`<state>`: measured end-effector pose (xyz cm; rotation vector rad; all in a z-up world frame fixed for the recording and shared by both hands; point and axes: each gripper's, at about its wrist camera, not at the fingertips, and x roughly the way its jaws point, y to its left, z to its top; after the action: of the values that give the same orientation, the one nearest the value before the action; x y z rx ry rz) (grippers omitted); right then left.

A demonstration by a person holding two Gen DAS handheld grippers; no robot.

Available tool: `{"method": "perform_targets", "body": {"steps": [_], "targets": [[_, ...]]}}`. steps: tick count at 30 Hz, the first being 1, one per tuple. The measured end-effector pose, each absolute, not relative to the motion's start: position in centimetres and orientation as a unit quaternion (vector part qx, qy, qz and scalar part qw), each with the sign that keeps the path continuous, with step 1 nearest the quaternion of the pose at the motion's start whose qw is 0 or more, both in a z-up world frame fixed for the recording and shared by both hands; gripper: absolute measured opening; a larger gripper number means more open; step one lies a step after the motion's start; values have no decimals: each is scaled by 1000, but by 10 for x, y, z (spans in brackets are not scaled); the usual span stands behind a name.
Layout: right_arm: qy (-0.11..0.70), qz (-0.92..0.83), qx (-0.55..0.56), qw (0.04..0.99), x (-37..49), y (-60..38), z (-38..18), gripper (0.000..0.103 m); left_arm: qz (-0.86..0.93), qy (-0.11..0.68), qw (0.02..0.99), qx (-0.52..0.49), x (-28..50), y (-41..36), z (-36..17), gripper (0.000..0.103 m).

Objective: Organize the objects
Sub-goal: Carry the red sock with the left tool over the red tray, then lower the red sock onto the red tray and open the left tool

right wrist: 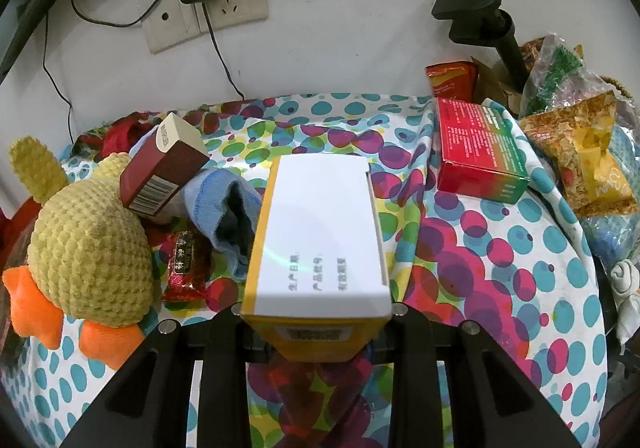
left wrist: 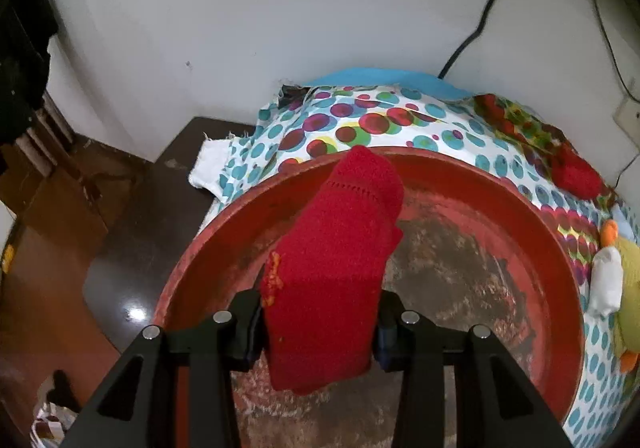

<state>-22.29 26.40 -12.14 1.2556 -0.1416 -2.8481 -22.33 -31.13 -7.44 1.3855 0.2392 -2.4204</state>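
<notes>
A: Red knitted sock (left wrist: 336,260), that's the story on the left wrist view! The left gripper (left wrist: 318,332) has its fingers clamped on the cuff end, and the sock hangs over the red basin (left wrist: 560,248).

B: Where's the toe?

A: Up toward twelve o'clock, crossing the basin's far rim. The basin's floor is scuffed and stained. Beyond it, from eleven round to three o'clock, lies the spotted cloth (left wrist: 360,124), with another bit of red knit (left wrist: 576,172) at two o'clock and a yellow plush duck (left wrist: 628,268) peeking in at three.

B: And the right wrist view?

A: The right gripper (right wrist: 316,328) is holding a white and yellow box (right wrist: 320,236), fingers closed on its near end, box pointing to twelve o'clock above the spotted cloth (right wrist: 500,248).

B: Neighbours?

A: Plenty! The yellow plush duck (right wrist: 88,248) sits at nine o'clock, a maroon box (right wrist: 164,172) tilted against it at ten, a blue sock (right wrist: 228,216) just beside the held box, and a red snack packet (right wrist: 186,268) near it. At two o'clock, a red and green box (right wrist: 480,148) lies flat, with crinkly snack bags (right wrist: 580,152) beyond at the cloth's edge.
</notes>
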Motion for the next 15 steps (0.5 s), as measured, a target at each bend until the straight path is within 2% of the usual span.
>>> {"method": "perform_targets", "body": {"steps": [15], "targets": [[-44, -914, 404, 11, -222, 264, -124, 28, -838, 63, 181, 511, -243, -319, -98, 45]]}}
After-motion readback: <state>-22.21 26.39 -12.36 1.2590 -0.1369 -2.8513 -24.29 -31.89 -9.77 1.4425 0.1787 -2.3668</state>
